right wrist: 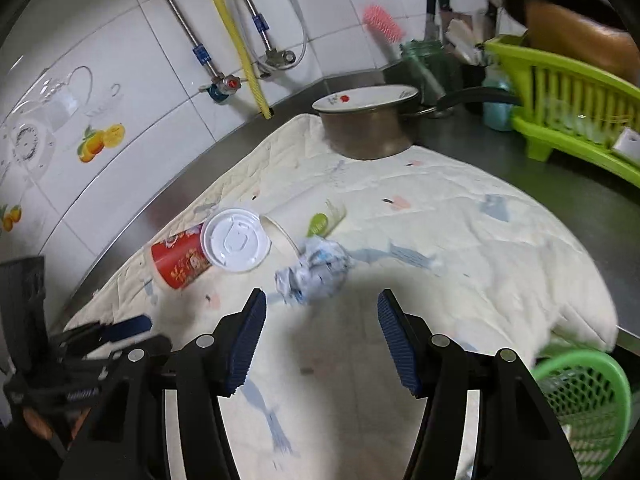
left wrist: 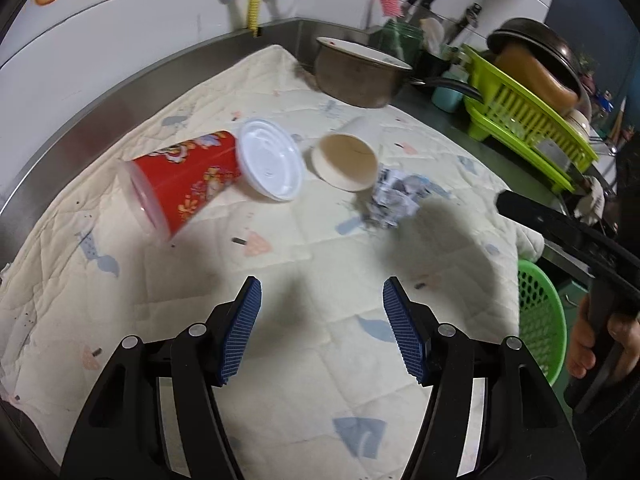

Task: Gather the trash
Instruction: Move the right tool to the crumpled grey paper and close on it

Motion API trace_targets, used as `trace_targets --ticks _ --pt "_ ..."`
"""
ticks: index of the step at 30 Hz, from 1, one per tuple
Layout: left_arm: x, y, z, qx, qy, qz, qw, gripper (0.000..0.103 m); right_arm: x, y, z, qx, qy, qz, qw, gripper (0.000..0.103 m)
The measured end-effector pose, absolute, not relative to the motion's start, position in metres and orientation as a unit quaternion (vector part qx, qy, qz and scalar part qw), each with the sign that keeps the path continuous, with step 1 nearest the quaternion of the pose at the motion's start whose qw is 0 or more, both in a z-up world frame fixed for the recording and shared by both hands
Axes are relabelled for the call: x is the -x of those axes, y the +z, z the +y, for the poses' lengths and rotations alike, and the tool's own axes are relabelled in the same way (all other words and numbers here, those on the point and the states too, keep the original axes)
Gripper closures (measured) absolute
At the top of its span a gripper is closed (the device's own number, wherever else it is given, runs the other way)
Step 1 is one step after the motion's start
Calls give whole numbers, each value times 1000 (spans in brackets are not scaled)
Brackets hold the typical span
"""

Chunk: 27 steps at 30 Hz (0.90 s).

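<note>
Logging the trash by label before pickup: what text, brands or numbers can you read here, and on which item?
Nothing reads cleanly.
Red cup: floral print only, no letters I can make out.
White paper cup: green logo patch, text blurred.
Crumpled paper: printed, too creased and blurred to read.
White lid: embossed mark, not legible as text.
Left gripper: small white lettering on its body, too blurred.

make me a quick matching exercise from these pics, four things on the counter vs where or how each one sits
Things:
1. red cup
2. white lid
3. crumpled paper
4. metal pot

Places or states:
a. upright at the quilt's far corner
b. wadded up in front of the beige paper cup's mouth
c. leaning against the red cup's end
d. on its side, nearest the steel backsplash

Pairs: 1-d, 2-c, 3-b, 4-a
</note>
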<state>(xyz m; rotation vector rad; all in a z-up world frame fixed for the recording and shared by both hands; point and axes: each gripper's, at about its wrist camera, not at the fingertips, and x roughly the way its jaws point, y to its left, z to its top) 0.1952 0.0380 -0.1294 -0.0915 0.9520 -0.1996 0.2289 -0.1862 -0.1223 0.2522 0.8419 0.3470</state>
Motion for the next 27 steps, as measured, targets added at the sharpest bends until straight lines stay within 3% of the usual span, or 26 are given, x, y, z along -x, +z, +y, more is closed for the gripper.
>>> trace_targets --ticks 14,17,27 --pt "-217 -125 58 38 -74 449 890 40 -301 -178 -168 -192 154 455 856 61" --pt "-224 -126 55 31 -75 447 891 40 -304 -184 -168 -194 156 464 850 75" --pt "-262 -131 28 31 -93 448 889 41 -279 -162 -177 -149 158 433 875 84"
